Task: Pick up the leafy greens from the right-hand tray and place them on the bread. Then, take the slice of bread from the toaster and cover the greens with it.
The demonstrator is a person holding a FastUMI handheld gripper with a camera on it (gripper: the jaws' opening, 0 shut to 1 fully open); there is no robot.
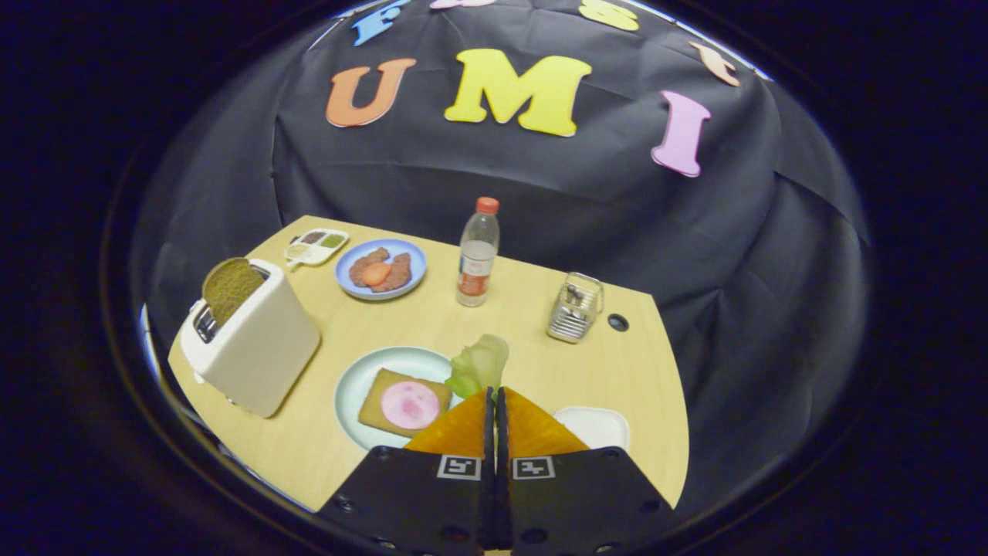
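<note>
Tongs [494,392] pinched narrow on leafy greens [480,363], held off the surface. Bread [403,403] with ham lies just left of the tips on its plate [363,369].

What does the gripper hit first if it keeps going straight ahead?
Nothing near: the gripper, jaws shut on the leafy greens, points over bare table toward the water bottle. Probably the bottle first; depth is unclear.

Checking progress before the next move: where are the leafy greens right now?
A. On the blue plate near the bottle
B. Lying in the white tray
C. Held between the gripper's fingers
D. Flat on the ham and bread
C: the greens stick out from the tips of the gripper, whose fingers are closed on them, up above the table beside the bread and not yet on it; the white tray has no greens in the part that shows.
</note>
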